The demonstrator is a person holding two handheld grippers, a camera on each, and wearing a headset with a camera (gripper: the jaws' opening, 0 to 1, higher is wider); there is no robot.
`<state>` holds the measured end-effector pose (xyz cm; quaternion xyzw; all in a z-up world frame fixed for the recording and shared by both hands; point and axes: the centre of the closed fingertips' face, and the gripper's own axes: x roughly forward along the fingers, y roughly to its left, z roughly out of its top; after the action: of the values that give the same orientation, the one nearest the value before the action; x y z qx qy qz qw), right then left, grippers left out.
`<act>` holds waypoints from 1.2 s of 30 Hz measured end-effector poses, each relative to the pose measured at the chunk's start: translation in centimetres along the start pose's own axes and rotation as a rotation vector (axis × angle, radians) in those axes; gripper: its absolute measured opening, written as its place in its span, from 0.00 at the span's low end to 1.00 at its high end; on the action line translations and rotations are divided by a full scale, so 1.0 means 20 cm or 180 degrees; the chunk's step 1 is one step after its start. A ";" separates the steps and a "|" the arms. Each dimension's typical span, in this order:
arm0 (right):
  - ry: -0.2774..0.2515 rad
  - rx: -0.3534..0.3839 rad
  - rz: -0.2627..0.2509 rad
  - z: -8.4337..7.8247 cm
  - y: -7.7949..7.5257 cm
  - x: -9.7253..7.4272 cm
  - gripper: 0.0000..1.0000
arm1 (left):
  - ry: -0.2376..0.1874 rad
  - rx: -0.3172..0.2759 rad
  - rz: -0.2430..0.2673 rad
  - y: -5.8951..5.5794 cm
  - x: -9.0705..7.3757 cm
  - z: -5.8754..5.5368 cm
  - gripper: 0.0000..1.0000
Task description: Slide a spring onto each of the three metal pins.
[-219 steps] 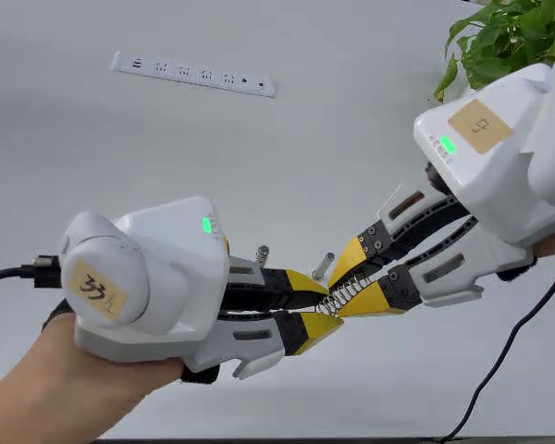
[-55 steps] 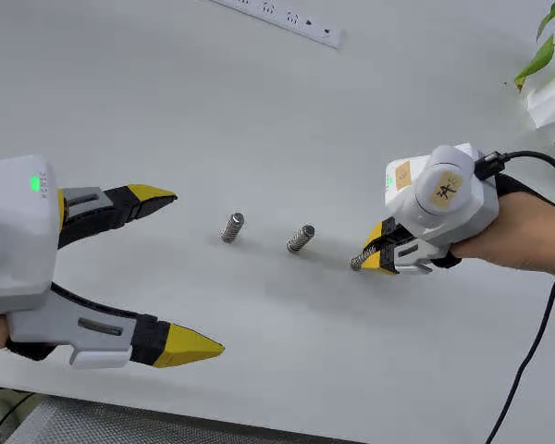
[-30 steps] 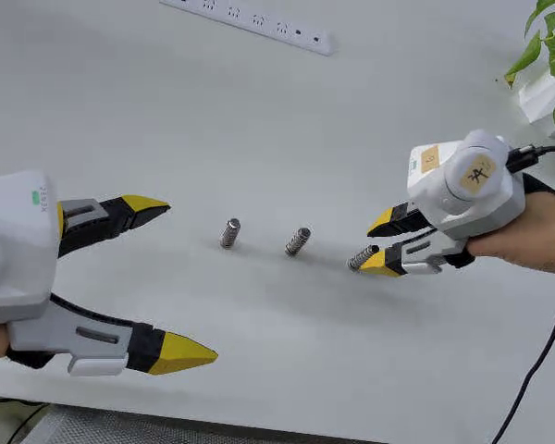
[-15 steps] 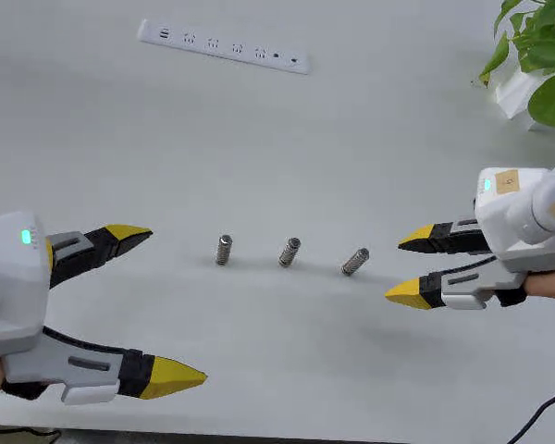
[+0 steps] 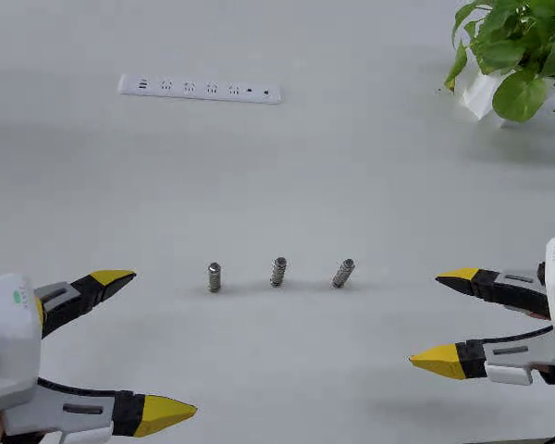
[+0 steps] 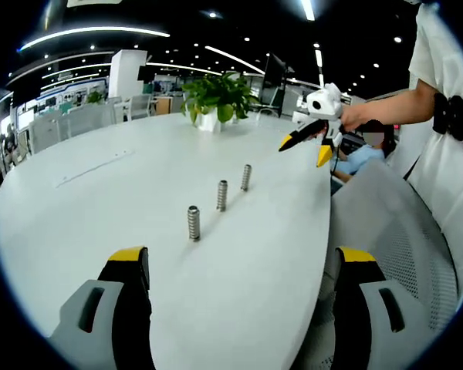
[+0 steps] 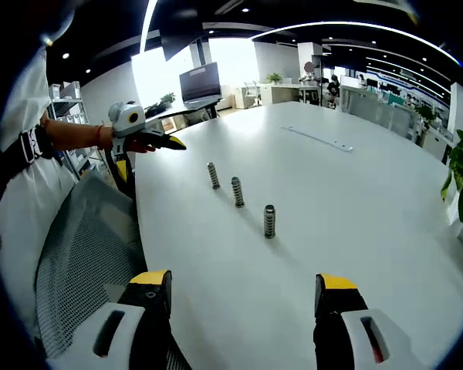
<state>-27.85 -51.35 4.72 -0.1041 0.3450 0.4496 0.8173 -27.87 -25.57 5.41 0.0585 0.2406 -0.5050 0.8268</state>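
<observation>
A white workbench point(image 5: 370, 166) filled the head view. Nearest, the left gripper point(image 5: 164, 340) at 7 o'clock and the right gripper point(image 5: 425, 319) at 4 o'clock each had its jaws spread wide, holding nothing. Between them, at centre, three spring-covered pins stood in a row: left pin point(image 5: 214, 277), middle pin point(image 5: 277, 271) and right pin point(image 5: 343, 273), the last tilted. Farther off lay one power strip point(image 5: 200, 89) at 11 o'clock and one potted plant point(image 5: 513, 46) at 1 o'clock. The gripper views took in an office with ceiling lights and a grey mesh chair point(image 6: 401, 231).
</observation>
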 end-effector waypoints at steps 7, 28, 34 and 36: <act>-0.0301 0.0089 -0.0164 -0.01 -0.01 -0.01 0.91 | 0.0005 0.0010 0.0124 0.04 0.00 0.01 0.99; -0.0487 0.0034 -0.0164 0.01 0.03 -0.01 0.95 | 0.0064 0.0006 0.0166 -0.01 0.01 -0.03 0.99; -0.0485 0.0012 -0.0166 0.02 0.03 -0.02 0.95 | 0.0052 -0.0006 0.0165 -0.01 0.01 -0.03 0.99; -0.0488 0.0011 -0.0167 0.02 0.03 -0.02 0.95 | 0.0061 0.0007 0.0159 -0.01 0.01 -0.03 0.99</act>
<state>-28.24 -50.98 5.36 -0.0769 0.2793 0.4341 0.8530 -28.16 -25.56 4.75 0.0702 0.2465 -0.4839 0.8368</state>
